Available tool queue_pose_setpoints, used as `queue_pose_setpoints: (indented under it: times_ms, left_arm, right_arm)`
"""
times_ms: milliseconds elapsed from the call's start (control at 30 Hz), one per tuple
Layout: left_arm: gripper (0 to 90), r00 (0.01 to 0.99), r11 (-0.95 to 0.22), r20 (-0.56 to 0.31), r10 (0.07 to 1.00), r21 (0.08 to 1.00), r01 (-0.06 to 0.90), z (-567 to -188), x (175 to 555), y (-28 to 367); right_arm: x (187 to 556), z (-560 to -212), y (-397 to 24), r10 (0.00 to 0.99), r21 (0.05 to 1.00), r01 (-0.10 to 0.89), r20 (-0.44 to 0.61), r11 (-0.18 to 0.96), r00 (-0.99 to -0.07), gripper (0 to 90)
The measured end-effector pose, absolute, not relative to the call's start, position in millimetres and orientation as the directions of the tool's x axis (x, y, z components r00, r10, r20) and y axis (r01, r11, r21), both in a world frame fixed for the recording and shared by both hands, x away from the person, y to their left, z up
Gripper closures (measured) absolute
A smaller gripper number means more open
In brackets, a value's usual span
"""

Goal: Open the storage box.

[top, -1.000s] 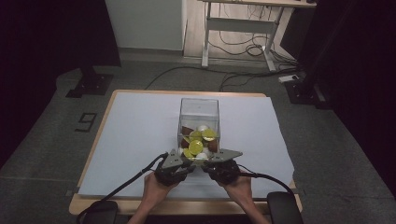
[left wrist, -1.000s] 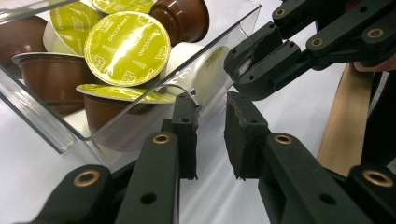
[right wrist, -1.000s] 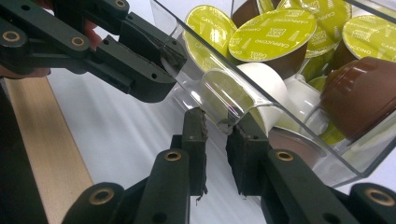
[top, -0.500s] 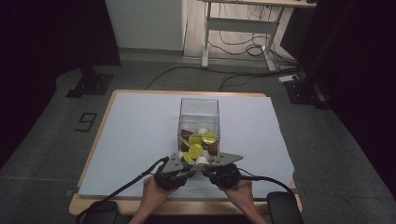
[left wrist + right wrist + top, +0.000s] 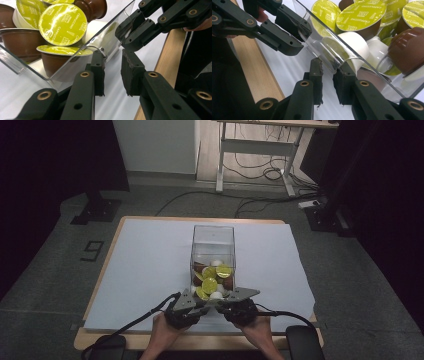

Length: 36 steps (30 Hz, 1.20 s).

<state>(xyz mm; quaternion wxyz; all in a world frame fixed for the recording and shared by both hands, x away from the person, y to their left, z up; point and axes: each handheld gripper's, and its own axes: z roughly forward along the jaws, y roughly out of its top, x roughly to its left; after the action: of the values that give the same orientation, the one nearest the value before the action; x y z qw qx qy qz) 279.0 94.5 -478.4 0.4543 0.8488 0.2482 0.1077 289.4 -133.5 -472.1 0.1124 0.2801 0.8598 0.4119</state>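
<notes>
Grippers sit at the near edge of the table [image 5: 150, 227], side by side, both at the near wall of a clear plastic box [image 5: 213, 240] that stands on the pale blue sheet [image 5: 150, 265] in front of the person. The box holds coffee capsules [image 5: 210, 284], brown and white cups with yellow-green foil lids, piled toward the near end.

The left gripper [image 5: 112, 72] has its jaws narrow, and the left-hand pad touches the corner of the box wall; whether both pads press the wall cannot be told. The right gripper [image 5: 327, 75] also stands narrow, with the edge of the clear wall between its pads, the right pad against it.

Compared with a second ago, both hands [image 5: 162, 337] have come a little toward the person and the box's near end seems to have come with them; the capsules lie heaped about as before. The jaws show no visible change of width.
</notes>
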Motion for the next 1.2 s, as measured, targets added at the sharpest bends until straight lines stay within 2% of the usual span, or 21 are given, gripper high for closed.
queue_pose_setpoints:
  times_ms: [200,700,1200]
  left_arm:
    - [71.7,0.860,-0.457,-0.055,0.507,0.829,0.323,-480,280,97]
    - [62.2,0.855,-0.467,-0.092,0.511,0.805,0.365,-485,284,112]
    - [56.7,0.850,-0.471,-0.119,0.512,0.789,0.394,-483,284,129]
  right_arm:
    - [290,-471,-135,0.567,0.769,0.394,0.049,0.504,-0.822,76.6]
    - [294,-472,-148,0.551,0.737,0.417,0.072,0.533,-0.832,69.3]
    - [293,-472,-167,0.575,0.712,0.443,0.068,0.545,-0.815,66.5]
